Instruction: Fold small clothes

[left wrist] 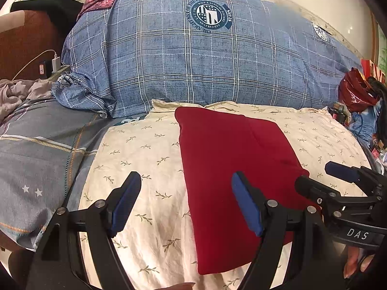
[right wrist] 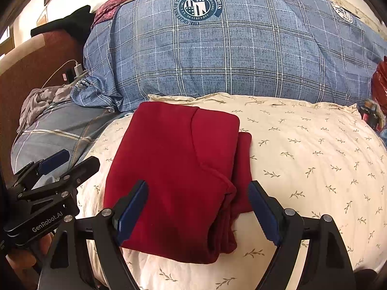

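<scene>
My left hand-held gripper (left wrist: 186, 203) has its blue-padded fingers standing apart, with nothing between the pads; its right finger hangs over the left edge of the folded dark red knit garment (left wrist: 232, 154), and I cannot tell whether it touches the cloth. My right hand-held gripper (right wrist: 198, 210) also has its fingers apart, straddling the near right corner of the same garment without clamping it. In the left wrist view, the right hand-held gripper appears at 4 o'clock, beside the garment's right edge. In the right wrist view, the left hand-held gripper appears at 9 o'clock, just left of the garment. The garment lies flat as a stacked rectangle, with layered fold edges showing along its right side, on the cream bed sheet printed with small leaf sprigs (right wrist: 302, 159). At 12 o'clock beyond it lies a bulky blue plaid quilt bearing a round navy emblem (left wrist: 193, 55). At 9 o'clock lies a grey striped bed cover with white stars (left wrist: 36, 159). A white charger plug with cable (left wrist: 55, 61) sits at 10 o'clock.
</scene>
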{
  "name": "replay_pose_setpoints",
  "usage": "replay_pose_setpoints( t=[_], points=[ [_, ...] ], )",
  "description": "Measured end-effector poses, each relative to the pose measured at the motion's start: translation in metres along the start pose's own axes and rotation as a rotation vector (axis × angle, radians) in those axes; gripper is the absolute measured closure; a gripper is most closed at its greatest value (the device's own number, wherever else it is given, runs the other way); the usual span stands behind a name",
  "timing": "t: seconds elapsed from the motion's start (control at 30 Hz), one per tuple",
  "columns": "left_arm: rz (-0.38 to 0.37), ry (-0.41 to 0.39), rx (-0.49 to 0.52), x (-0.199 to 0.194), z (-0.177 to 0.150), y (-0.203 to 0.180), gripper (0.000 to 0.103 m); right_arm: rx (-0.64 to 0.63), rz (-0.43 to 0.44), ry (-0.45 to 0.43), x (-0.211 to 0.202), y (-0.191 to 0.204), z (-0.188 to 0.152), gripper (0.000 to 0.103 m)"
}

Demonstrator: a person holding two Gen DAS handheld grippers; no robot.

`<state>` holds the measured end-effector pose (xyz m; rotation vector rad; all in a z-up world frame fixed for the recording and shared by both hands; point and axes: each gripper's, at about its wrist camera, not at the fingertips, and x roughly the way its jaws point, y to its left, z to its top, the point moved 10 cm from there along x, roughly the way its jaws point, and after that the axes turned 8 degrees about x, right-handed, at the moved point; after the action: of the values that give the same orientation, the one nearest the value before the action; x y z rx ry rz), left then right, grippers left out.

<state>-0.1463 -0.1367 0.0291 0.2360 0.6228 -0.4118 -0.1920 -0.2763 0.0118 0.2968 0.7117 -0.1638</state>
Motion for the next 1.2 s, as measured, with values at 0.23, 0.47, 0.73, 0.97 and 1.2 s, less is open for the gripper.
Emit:
replay_pose_setpoints(
  t=[0.23, 0.47, 0.73, 0.97, 1.2],
  points=[
    [0.001, 0.005, 0.002, 0.001, -0.002, 0.001, 0.026, -0.007, -0.001, 0.006, 0.003, 0.004, -0.001, 0.018],
    [-0.001, 0.011, 0.005, 0.005, -0.003, 0.001, 0.026, -0.012, -0.004, 0.015, 0.007, 0.007, -0.002, 0.018],
    [-0.003, 0.016, -0.006, 0.008, -0.006, 0.006, 0.026, -0.029, -0.007, 0.018, 0.009, 0.013, -0.004, 0.018],
    [-0.008, 0.029, -0.011, 0.014, -0.009, 0.008, 0.026, -0.039, -0.009, 0.027, 0.015, 0.015, -0.004, 0.018],
    [-0.017, 0.044, -0.014, 0.022, -0.010, 0.009, 0.026, -0.041, -0.013, 0.040, 0.021, 0.015, -0.005, 0.018]
  ],
)
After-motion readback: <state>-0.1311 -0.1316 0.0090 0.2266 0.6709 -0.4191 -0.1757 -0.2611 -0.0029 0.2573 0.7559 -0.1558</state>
